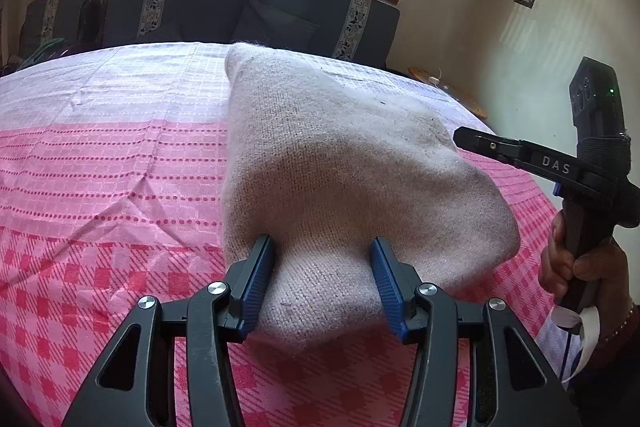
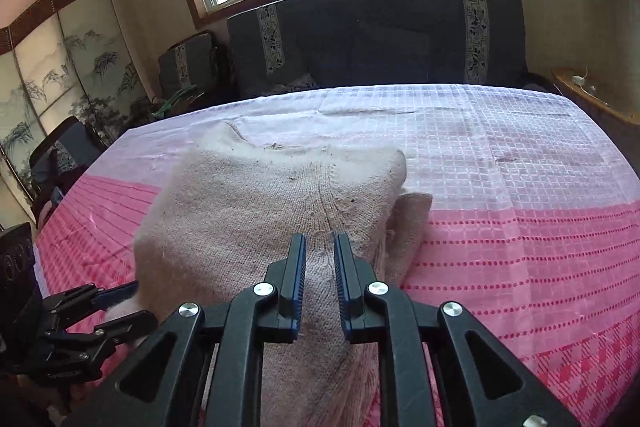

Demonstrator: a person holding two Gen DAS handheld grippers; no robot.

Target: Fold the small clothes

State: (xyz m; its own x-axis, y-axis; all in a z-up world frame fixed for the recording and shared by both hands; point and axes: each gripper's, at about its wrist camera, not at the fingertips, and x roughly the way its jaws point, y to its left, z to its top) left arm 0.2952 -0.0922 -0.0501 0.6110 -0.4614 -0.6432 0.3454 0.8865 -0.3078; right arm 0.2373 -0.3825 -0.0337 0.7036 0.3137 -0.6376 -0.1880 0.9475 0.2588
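A pale beige knitted garment lies folded on the pink checked bedspread. My left gripper is open, its blue-padded jaws standing wide on either side of the garment's near corner. In the right wrist view the same garment lies in front of my right gripper, whose jaws stand close together with a narrow gap, right over the knit at its near edge. I cannot tell if cloth is pinched between them. The right gripper also shows at the right of the left wrist view, and the left gripper at the lower left of the right wrist view.
The bedspread covers the whole bed, white at the far end. A dark headboard and window stand behind. A wooden side table is at the far right, dark chairs and a painted screen at the left.
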